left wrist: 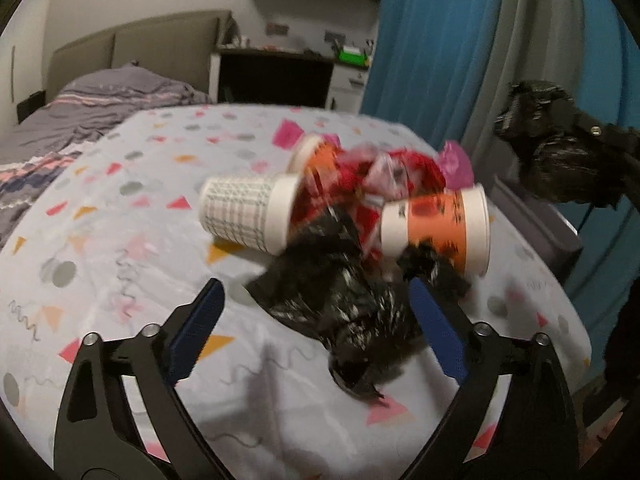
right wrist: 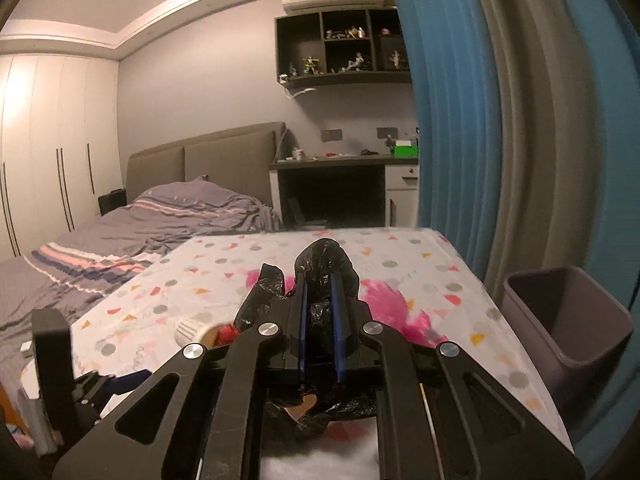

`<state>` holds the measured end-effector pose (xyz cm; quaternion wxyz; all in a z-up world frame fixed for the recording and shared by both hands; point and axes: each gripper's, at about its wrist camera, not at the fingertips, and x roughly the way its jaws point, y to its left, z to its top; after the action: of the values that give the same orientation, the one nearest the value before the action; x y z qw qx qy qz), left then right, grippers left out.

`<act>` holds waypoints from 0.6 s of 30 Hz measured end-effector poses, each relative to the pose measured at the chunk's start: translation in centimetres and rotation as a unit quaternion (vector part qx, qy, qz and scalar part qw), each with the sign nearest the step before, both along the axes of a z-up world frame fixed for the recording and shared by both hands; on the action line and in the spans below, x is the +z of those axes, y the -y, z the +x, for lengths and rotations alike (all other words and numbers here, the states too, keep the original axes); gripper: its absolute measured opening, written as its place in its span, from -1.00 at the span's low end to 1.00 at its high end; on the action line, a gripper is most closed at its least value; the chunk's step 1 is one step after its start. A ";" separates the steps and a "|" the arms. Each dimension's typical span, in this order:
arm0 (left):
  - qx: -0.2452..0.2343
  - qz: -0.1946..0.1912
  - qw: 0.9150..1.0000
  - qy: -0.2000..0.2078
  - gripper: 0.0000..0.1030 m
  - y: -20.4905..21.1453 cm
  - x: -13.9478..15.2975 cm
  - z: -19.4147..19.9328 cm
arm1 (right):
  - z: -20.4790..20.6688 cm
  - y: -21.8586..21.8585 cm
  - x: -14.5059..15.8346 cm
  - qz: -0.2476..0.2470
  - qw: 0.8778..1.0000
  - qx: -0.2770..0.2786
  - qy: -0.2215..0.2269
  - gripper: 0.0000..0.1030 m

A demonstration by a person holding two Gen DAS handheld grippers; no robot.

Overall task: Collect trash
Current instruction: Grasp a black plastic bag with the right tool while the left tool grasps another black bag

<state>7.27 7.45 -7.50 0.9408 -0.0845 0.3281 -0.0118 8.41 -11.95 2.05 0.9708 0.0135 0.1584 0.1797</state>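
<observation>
While right tongs (right wrist: 319, 320) pinch crinkly black bag (right wrist: 324, 264), left tongs (left wrist: 316, 308) gape — glossy plastic (left wrist: 332, 296), cylindrical cups (left wrist: 248, 210).

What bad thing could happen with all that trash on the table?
1. The black plastic bag is thin, and the open left tongs may catch only a fold, so it could slip out.
2. The orange cup lies on its side against the bag; tugging might roll it off the table.
3. The right tongs pinch only part of another black bag, which might tear or slide free before reaching the bin.
</observation>
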 end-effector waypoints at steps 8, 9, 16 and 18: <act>-0.045 -0.015 0.997 -0.055 0.10 1.3 -1.8 0.8 | -0.2 2.0 -1.2 0.007 1.000 -0.018 -0.020 -0.78; -0.050 -0.020 0.997 -0.056 -0.10 1.5 -1.8 0.6 | -0.3 2.0 -1.3 0.008 1.000 -0.019 -0.021 -0.78; -0.055 -0.024 0.997 -0.045 -0.47 1.6 -1.0 -0.6 | -0.8 2.5 -2.6 0.009 0.999 -0.016 -0.039 -0.78; -0.053 -0.025 0.998 -0.037 -0.48 1.3 -0.5 -1.3 | -0.8 2.5 -3.1 0.008 0.999 -0.013 -0.045 -0.78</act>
<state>5.98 6.18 -8.02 0.9237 -0.0910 0.3661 -0.0671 7.59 -14.45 -1.02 0.9648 0.0320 0.2007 0.1672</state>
